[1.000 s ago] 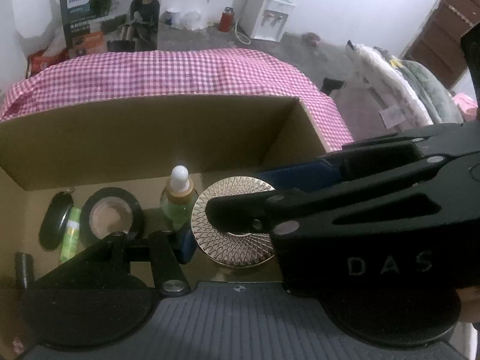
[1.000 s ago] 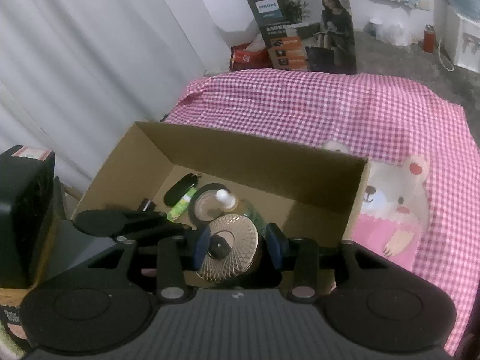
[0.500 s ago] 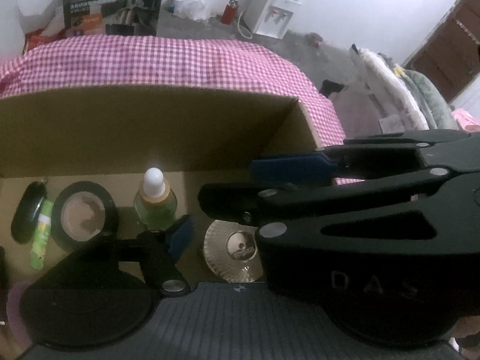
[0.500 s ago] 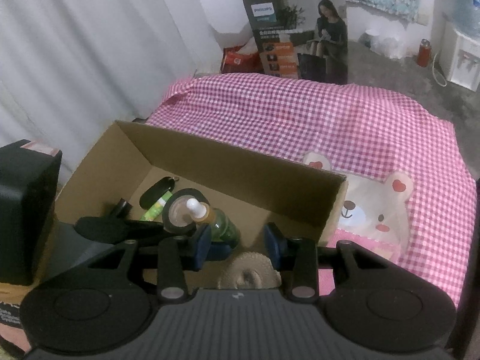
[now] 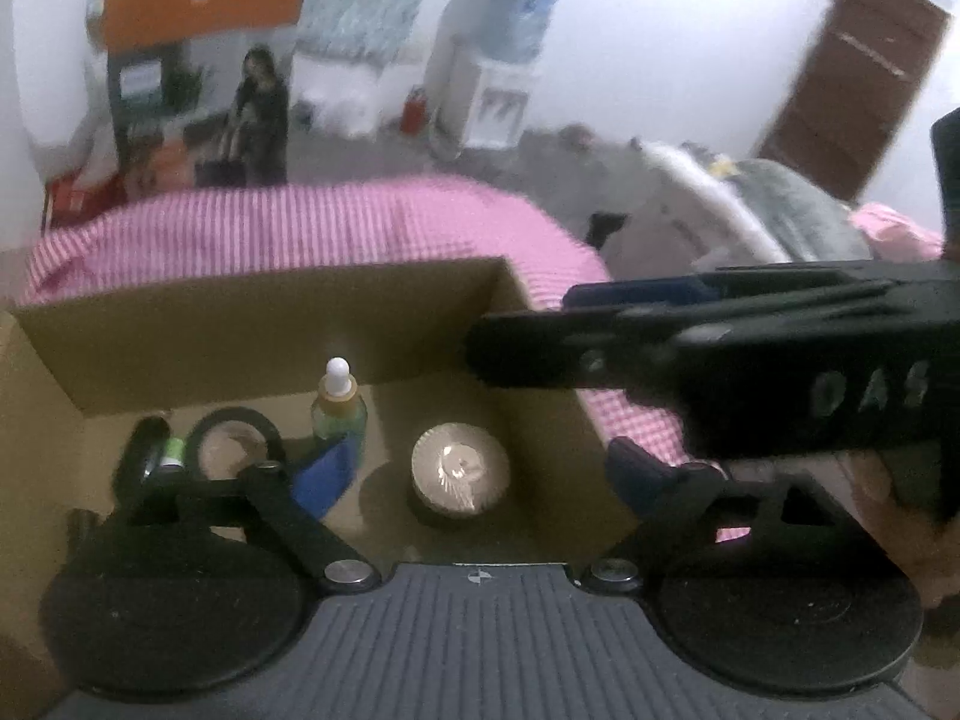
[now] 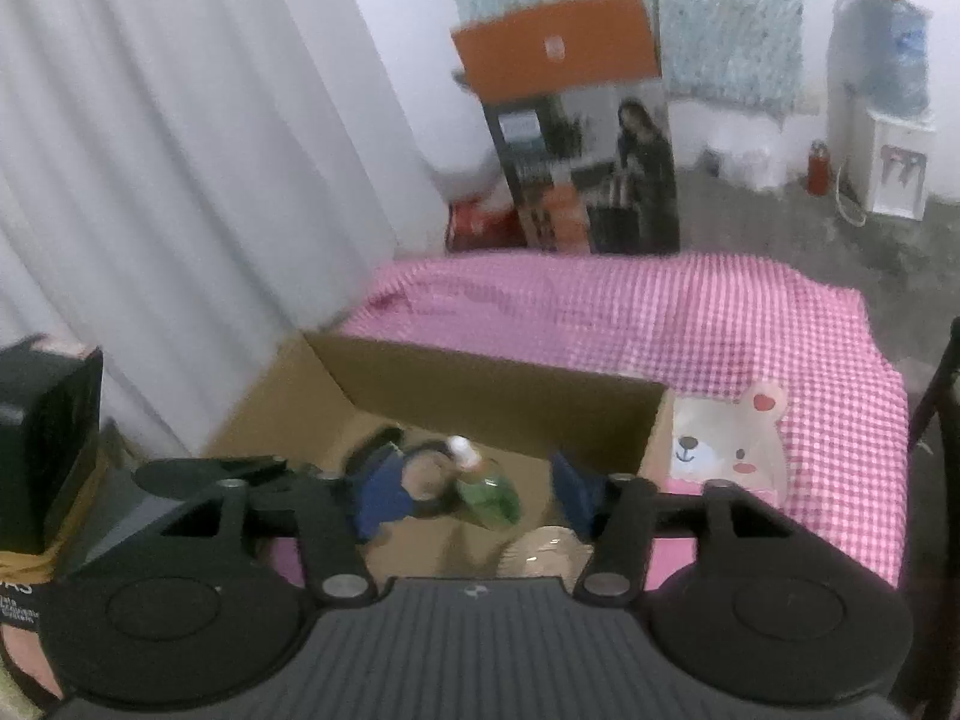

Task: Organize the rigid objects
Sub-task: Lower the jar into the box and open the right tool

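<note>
**Gold compact lies loose in the carton, both grippers spread above it**

The gold compact [image 5: 461,468] sits on the box [image 5: 258,324] floor, right of the dropper bottle [image 5: 339,408] and a round black case [image 5: 234,450]. The left gripper [image 5: 480,474] and right gripper [image 6: 474,489] both stand apart, empty. Motion blur smears the far room; the tall carton's [image 6: 576,120] print is unreadable. The right gripper's body reads "DAS". From the right wrist, the compact is half hidden.

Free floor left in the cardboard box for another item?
Bare floor around the gold round compact: between it and the dropper bottle, and behind it toward the box right back corner. Left side is crowded: black case, green tube, open powder compact packed together.
</note>
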### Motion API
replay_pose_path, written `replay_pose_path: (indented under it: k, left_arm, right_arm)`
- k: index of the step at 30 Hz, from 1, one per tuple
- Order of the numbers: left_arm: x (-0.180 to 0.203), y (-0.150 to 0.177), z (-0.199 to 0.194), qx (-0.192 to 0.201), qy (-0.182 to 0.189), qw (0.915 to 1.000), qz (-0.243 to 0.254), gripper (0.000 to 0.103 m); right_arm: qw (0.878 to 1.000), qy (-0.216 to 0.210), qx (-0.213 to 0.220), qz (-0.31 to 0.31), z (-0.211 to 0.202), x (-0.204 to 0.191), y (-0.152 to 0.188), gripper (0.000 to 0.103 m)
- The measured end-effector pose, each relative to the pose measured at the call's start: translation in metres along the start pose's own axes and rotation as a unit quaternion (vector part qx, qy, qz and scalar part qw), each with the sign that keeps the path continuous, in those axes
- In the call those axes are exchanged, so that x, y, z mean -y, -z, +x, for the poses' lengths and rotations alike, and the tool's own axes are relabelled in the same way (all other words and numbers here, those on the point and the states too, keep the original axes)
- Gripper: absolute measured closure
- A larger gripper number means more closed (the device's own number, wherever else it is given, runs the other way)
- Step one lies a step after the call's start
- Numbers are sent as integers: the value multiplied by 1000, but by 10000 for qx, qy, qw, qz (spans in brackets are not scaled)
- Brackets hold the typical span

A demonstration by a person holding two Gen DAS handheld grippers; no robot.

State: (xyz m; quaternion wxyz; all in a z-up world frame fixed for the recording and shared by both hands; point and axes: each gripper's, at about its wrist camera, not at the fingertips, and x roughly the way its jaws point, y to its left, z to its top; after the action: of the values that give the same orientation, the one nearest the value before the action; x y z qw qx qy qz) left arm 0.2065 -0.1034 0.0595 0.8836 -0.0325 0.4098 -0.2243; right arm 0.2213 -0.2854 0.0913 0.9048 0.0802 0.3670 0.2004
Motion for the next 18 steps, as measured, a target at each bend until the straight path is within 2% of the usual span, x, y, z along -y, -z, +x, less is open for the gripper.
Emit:
replay_pose_path:
  k: [1,3,6,11,18]
  left_arm:
    - [2,5,-13,87,1,9999,88,7]
    - [4,14,-33,198,-17,9995,249,5]
    - [0,34,-61,315,-105,9986,407,3]
    - [-18,77,-93,225,-159,9987,440,2]
    - [-42,145,-102,-54,-574,9977,353,2]
  right_arm:
    - [9999,-49,125,33,-10,-3,3,32]
    - [9992,-172,349,106,-29,-12,14,26]
    - [9978,-312,536,224,-50,-25,33,23]
    - [9939,-537,754,592,-73,-41,70,22]
    - [9886,-900,660,1007,-67,-69,115,22]
